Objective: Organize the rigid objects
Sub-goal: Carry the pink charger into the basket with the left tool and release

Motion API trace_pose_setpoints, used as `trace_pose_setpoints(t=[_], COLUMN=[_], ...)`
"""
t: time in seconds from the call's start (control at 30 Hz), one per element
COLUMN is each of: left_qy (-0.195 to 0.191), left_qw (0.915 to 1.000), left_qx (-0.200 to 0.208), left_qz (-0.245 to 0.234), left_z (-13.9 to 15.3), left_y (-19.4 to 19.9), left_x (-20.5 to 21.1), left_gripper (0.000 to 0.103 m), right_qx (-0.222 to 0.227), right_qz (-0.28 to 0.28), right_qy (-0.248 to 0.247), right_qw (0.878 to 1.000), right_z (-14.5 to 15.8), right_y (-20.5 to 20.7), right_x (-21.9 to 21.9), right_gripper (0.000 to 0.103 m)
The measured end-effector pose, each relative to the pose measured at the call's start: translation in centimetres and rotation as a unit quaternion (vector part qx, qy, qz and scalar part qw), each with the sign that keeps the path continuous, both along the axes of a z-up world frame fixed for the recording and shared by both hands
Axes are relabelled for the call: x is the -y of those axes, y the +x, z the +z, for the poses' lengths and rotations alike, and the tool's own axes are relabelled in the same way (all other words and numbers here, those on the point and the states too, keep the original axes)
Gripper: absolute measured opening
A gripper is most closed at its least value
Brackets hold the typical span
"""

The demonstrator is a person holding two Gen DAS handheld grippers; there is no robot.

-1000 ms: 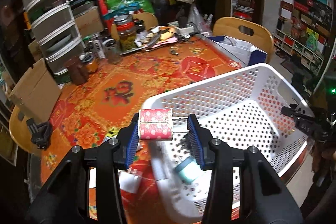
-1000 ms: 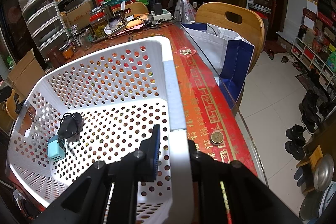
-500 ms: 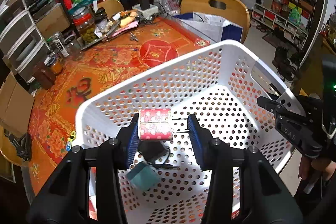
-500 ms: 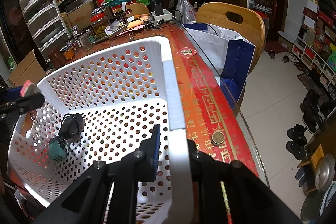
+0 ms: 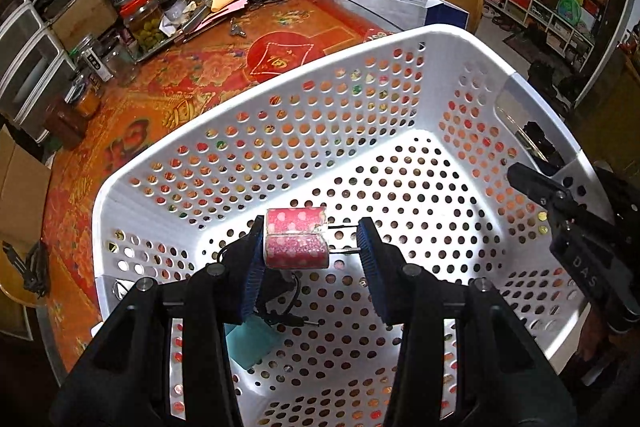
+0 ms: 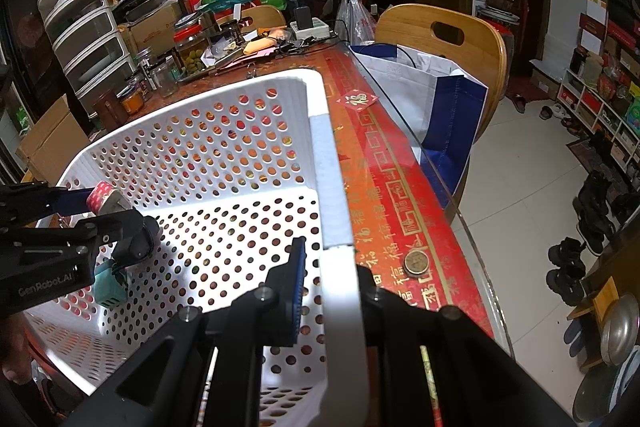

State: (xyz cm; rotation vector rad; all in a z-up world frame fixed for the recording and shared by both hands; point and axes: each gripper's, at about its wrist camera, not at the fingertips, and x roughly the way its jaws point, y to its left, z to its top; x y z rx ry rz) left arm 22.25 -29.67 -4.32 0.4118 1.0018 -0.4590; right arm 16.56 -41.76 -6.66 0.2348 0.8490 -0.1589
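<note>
Pink heart-print tape rolls, over white perforated plastic basket point(image 5: 304, 131).

My left gripper point(image 5: 312, 251) grasps the two pink tape rolls point(image 5: 295, 243) above the basket floor, over a black corded adapter point(image 6: 134, 241) and teal box point(image 6: 109, 285). My right gripper point(image 6: 328, 291) is clenched on the basket's rim, on the red-patterned tabletop point(image 5: 168, 75).

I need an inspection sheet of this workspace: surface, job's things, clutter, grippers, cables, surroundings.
Surface: table with red patterned cloth.
Job's things: white basket; pink tape rolls; teal box and black adapter inside basket.
Clutter: jars, papers, a coin.
Grippers: left gripper holds the rolls over the basket; right gripper shut on the basket rim.
Cables: adapter lead in basket.
Surroundings: chair, shelves, shoes.
</note>
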Motion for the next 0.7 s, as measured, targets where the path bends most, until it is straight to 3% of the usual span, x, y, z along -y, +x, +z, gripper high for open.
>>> trace_pose_setpoints(t=[0.57, 0.6, 0.7], left_qy=[0.003, 0.002, -0.007], left_qw=[1.0000, 0.9999, 0.9994], left_qx=[0.001, 0.005, 0.033], left_qz=[-0.006, -0.009, -0.010], left_z=[-0.7, -0.5, 0.4], left_y=[0.2, 0.1, -0.5], left_x=[0.4, 0.4, -0.2], left_gripper=[0.042, 0.047, 0.087], right_qx=[0.000, 0.000, 0.000], right_qz=[0.002, 0.003, 0.002], right_qy=[0.001, 0.000, 0.001], right_qw=[1.000, 1.000, 1.000], right_z=[0.0, 0.0, 0.0], right_y=[0.0, 0.0, 0.0], right_x=[0.0, 0.0, 0.0], right_gripper=[0.013, 0.013, 0.013])
